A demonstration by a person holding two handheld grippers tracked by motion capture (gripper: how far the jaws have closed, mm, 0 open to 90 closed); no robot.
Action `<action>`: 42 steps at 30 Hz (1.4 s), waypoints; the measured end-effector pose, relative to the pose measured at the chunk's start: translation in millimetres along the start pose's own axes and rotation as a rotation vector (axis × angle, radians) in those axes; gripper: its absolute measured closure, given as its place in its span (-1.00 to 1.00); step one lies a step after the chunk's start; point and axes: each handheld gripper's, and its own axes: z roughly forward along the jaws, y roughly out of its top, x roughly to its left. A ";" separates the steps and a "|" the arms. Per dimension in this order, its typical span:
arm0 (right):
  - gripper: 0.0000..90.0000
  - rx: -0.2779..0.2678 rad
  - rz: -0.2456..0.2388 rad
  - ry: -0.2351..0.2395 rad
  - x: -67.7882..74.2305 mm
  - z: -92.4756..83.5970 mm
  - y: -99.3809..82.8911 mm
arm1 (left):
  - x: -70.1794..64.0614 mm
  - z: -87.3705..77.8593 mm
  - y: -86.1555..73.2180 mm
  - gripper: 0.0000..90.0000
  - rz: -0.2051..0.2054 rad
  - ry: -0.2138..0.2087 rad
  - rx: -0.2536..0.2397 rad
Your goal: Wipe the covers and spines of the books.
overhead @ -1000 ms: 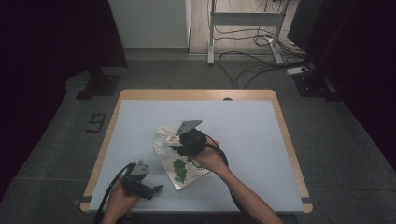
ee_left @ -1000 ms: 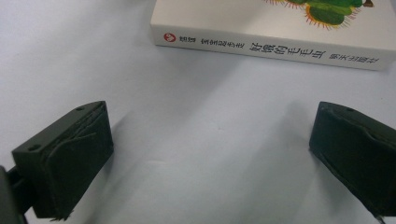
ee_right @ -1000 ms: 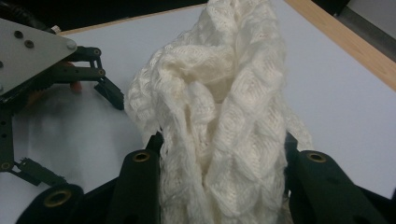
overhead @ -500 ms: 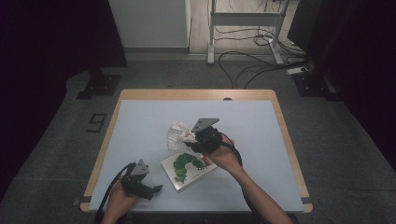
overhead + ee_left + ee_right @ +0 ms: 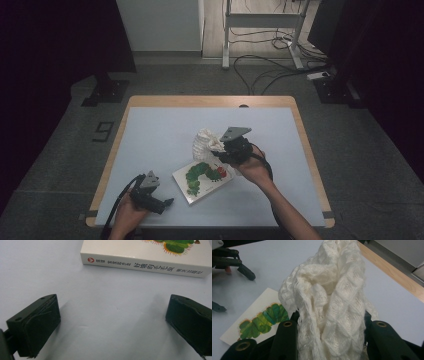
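Knitted white cloth (image 5: pixel 206 141) hangs bunched in the right tongs (image 5: pixel 220 150), clamped and lifted just above the picture book (image 5: pixel 205 175) on the worktop (image 5: pixel 160 130) in the high view, apparently to carry it clear. Left gripper view: the left tongs (image 5: pixel 112 315) stand open and empty, low over the worktop facing the book's spine. Right gripper view: both jaws pinch the cloth (image 5: pixel 329 302) at its lower folds.

Both grippers are black. The right gripper (image 5: pixel 223 150) carries a grey three-cornered plate on top, the left gripper (image 5: pixel 161 202) a smaller one, and a black cable trails from each. Blocky matte jaws bear round brass-ringed holes. The forearms are unsleeved.
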 end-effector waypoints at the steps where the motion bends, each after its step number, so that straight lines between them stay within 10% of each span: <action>1: 0.29 -0.001 0.003 -0.002 -0.9 -2.0 -1.6 | 0.0 0.0 0.0 -1.00 -0.001 -0.001 0.000; 42: 0.28 0.029 0.092 -0.178 -41.7 -81.1 -74.2 | 0.2 -0.1 0.0 -1.00 0.002 -0.001 0.003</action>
